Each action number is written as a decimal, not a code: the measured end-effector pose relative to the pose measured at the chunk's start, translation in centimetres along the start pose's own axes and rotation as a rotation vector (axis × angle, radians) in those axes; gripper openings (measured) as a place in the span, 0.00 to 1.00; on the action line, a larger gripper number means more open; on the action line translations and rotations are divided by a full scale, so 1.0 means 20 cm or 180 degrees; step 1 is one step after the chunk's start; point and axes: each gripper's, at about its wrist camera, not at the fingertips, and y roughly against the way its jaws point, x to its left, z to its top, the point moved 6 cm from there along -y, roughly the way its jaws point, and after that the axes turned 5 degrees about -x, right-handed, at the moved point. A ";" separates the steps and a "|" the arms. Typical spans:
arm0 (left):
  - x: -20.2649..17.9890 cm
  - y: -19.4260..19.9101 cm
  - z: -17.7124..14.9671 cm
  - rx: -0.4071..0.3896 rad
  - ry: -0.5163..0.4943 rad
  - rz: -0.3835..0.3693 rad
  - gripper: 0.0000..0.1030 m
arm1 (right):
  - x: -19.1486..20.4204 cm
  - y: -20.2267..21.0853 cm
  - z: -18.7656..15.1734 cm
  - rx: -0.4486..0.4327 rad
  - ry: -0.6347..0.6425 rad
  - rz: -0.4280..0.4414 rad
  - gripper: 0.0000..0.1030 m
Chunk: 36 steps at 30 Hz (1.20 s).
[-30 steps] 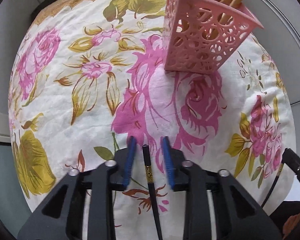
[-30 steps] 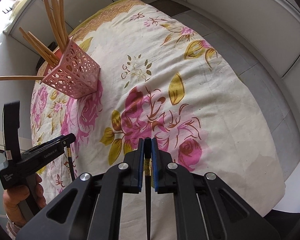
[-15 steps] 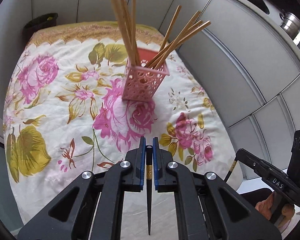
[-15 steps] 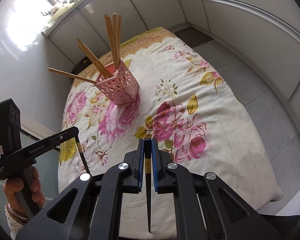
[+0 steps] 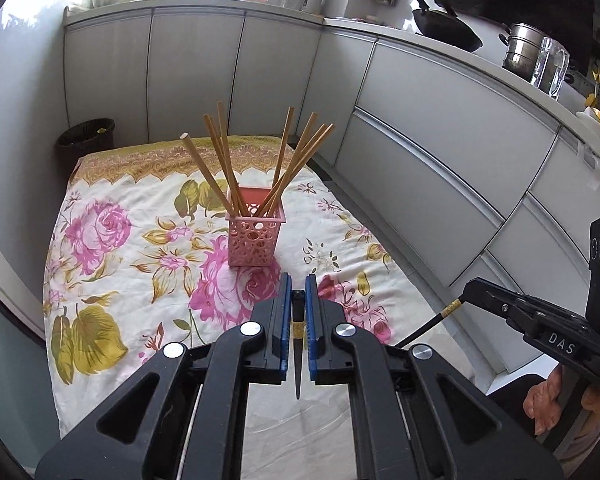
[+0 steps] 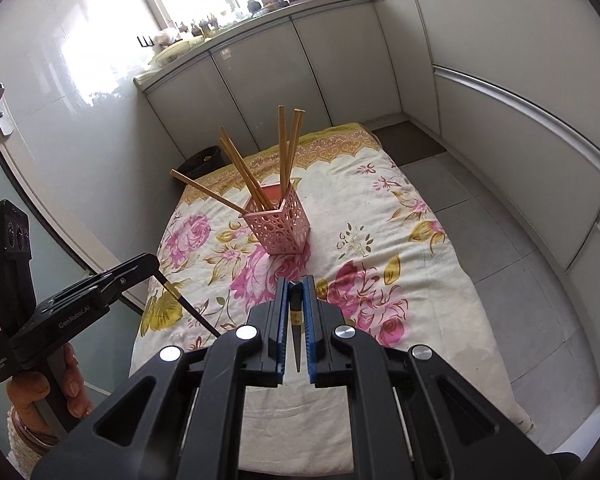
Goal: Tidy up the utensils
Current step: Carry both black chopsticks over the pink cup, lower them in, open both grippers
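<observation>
A pink perforated holder (image 5: 254,240) with several wooden chopsticks (image 5: 296,162) stands mid-table on the floral cloth; it also shows in the right wrist view (image 6: 280,226). My left gripper (image 5: 298,292) is shut on a black chopstick with a gold band (image 5: 297,336), held high above the near end of the table, tip pointing back at the camera. My right gripper (image 6: 296,292) is shut on a like black chopstick (image 6: 295,328), also raised. Each gripper shows in the other's view, the right one (image 5: 472,292) and the left one (image 6: 148,264).
The floral cloth (image 5: 112,264) covers a low table. Grey cabinets (image 5: 440,152) run along the back and right. A dark bin (image 5: 86,140) stands at the far left corner. Tiled floor (image 6: 520,264) lies to the right of the table.
My left gripper closed on the black chopstick and lifted it off the cloth. Both grippers rose and pulled back from the table, so the holder looks smaller and farther.
</observation>
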 end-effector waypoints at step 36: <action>0.22 -0.47 0.69 -0.0262 0.0315 0.0459 0.25 | -0.02 -0.06 0.36 -0.0095 -0.0121 0.0138 0.07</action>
